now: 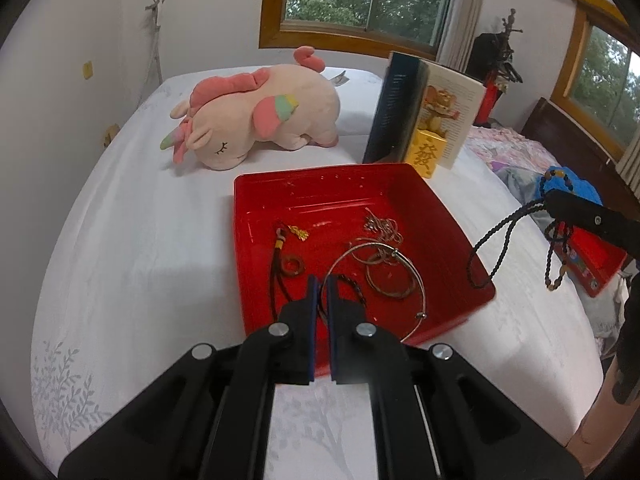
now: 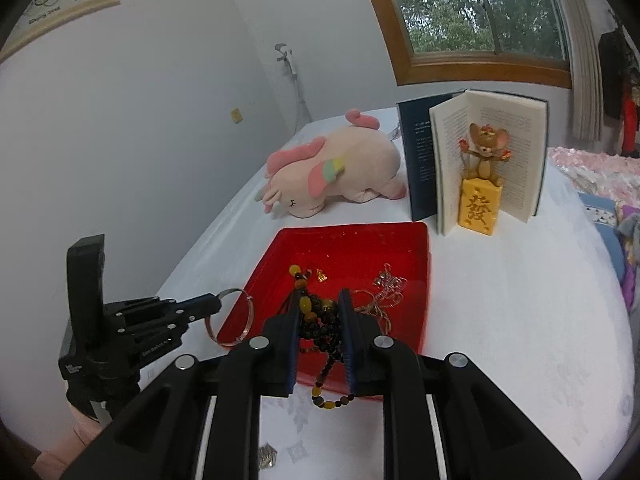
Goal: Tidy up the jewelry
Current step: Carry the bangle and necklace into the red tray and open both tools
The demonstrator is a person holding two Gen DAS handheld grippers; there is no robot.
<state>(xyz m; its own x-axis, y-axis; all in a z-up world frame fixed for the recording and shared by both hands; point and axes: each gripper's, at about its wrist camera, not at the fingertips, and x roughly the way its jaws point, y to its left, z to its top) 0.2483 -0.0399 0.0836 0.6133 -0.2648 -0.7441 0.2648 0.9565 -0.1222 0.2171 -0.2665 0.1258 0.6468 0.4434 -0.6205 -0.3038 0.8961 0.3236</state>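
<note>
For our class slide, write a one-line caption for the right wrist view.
Right gripper holds a dark beaded necklace above the red plastic tray; left gripper grips a silver bangle.

L gripper [image 1: 323,286] clamped; R gripper [image 2: 322,307] clamped (both raised).

One red tray [image 1: 440,216], one plush unicorn [image 1: 256,120], one open book [image 2: 476,160], one mouse figurine [image 2: 482,184], two tools [image 1: 322,288].

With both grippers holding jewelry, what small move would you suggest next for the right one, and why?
Probably carry the right gripper forward over the red plastic tray and open it: it is clamped on the dark beaded necklace, whose loop hangs near the tray's front edge.
</note>
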